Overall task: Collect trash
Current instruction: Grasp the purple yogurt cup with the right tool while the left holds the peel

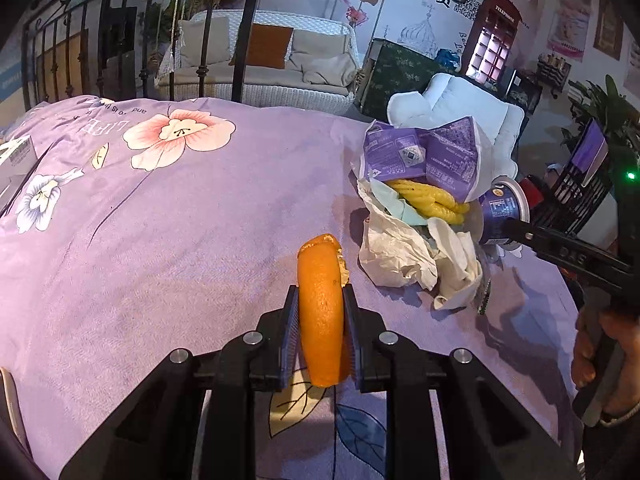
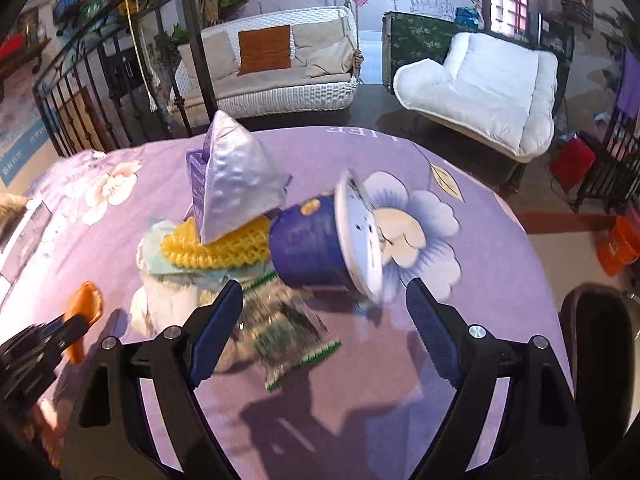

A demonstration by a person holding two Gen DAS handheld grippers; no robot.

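Observation:
My left gripper [image 1: 321, 288] is shut on a curved piece of orange peel [image 1: 320, 300], held upright above the purple flowered bedspread [image 1: 180, 240]. To its right lies a trash pile: a purple carton [image 1: 424, 152], yellow foam netting [image 1: 432, 200], crumpled white tissue [image 1: 400, 256] and a purple cup [image 1: 502, 208] on its side. In the right wrist view my right gripper [image 2: 322, 286] stands open and wide. The cup [image 2: 316, 244] lies just beyond its fingertips, and a clear green-edged wrapper [image 2: 296, 336] lies between the fingers. The left gripper [image 2: 76, 320] with the peel [image 2: 86, 300] shows at lower left.
The bedspread [image 2: 460, 360] ends in a rounded edge at the far side. Beyond it stand a white wicker sofa [image 2: 280, 92], a white cushioned chair [image 2: 492, 92] and a black iron railing [image 1: 80, 60]. A hand [image 1: 588, 352] holds the right gripper's handle.

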